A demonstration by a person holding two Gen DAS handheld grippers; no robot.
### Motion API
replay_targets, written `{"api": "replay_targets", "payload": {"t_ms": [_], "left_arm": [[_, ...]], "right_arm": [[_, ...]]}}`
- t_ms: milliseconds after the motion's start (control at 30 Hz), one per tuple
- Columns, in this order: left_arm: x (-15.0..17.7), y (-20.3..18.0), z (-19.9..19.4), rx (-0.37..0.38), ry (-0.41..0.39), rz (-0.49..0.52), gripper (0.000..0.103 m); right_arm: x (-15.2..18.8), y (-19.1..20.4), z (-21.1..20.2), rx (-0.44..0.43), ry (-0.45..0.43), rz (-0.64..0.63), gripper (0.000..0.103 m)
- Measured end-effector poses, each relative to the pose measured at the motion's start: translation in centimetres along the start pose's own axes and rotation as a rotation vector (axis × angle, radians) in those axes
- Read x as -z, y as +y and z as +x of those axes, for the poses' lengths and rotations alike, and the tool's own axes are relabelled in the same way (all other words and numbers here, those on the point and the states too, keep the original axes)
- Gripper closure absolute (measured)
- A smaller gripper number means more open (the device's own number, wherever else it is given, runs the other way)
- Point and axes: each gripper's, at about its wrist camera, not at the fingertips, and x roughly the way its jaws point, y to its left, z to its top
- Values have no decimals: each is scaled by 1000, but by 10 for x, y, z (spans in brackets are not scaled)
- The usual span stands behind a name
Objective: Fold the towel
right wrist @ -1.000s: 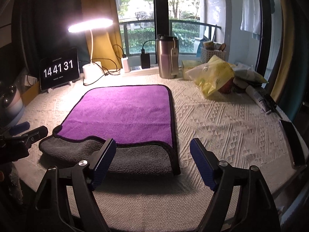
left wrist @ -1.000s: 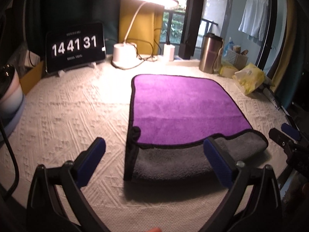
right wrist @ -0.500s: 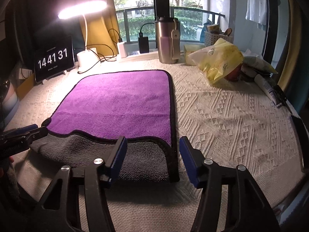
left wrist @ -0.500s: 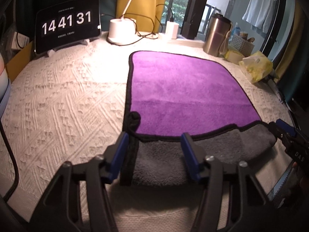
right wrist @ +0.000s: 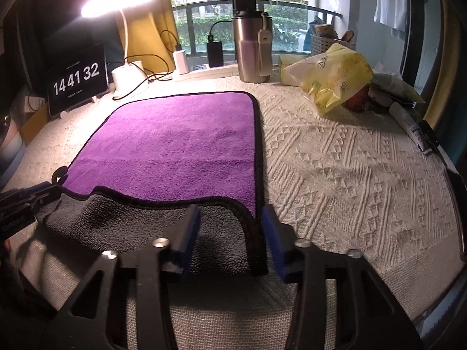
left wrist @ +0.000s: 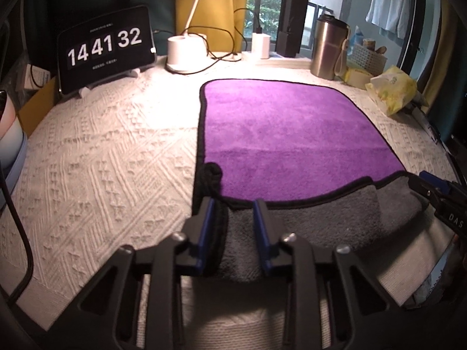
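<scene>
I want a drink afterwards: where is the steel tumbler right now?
The steel tumbler stands at the table's far edge by the window, beyond the purple towel, left of the yellow bag.

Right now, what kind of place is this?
Probably a home: a balcony window table with a white woven cloth, a purple-and-grey towel, a lit white desk lamp, and a white shirt hanging outside.

Low in the frame, the left hand-held gripper [left wrist: 233,218] straddles the gray fold at the purple towel's [left wrist: 292,137] near-left corner, jaws narrowed around it; right hand-held gripper [left wrist: 435,186] at right edge.
</scene>
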Motion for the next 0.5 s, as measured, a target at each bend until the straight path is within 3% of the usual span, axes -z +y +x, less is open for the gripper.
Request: {"api": "replay_targets", "payload": {"t_ms": [167, 267, 333, 500], "left_arm": [[4, 1, 1, -9, 4, 4, 85], [4, 2, -1, -7, -3, 2, 91], [4, 3, -2, -3, -9, 1, 93], [2, 4, -7, 11, -32, -2, 95]], "right_arm": [[4, 4, 7, 6, 25, -23, 64], [7, 6, 9, 20, 31, -36, 75], [7, 8, 7, 39, 16, -52, 91], [7, 8, 4, 54, -5, -71, 98]]}}
